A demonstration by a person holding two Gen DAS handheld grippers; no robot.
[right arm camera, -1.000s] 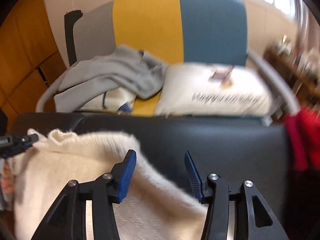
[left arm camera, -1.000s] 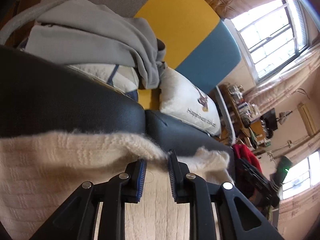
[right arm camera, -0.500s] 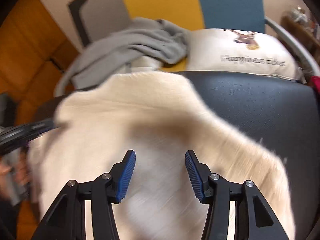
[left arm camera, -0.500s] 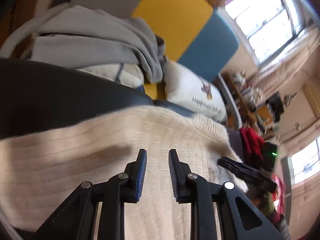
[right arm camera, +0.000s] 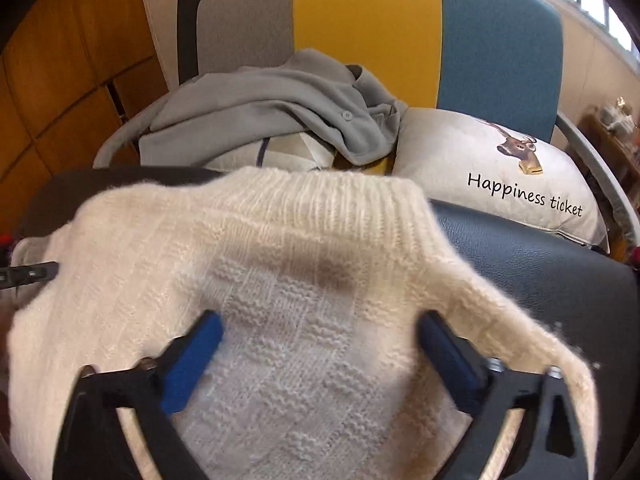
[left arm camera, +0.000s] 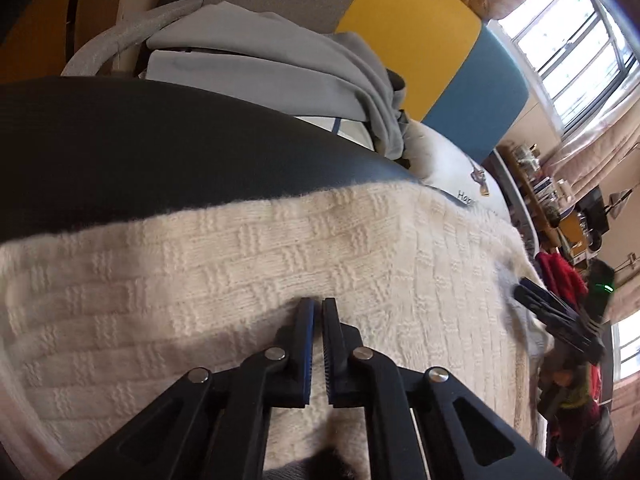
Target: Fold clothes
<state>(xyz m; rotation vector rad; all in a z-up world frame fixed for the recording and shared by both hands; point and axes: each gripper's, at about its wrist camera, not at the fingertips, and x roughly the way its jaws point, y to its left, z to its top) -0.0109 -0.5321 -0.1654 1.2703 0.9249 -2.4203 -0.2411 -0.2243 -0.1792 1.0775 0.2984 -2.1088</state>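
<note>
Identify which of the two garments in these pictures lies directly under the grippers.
The cream knitted sweater, spread on the black surface beneath both grippers. The grey garment lies crumpled further back on the chair, beside the deer cushion.

1. A grey garment lay heaped on a sofa with grey, yellow and blue back panels.
2. Beside it sat a white cushion printed "Happiness ticket" with a deer head.
3. A dark leather surface stretched in front.
4. Windows glowed behind curtains.
</note>
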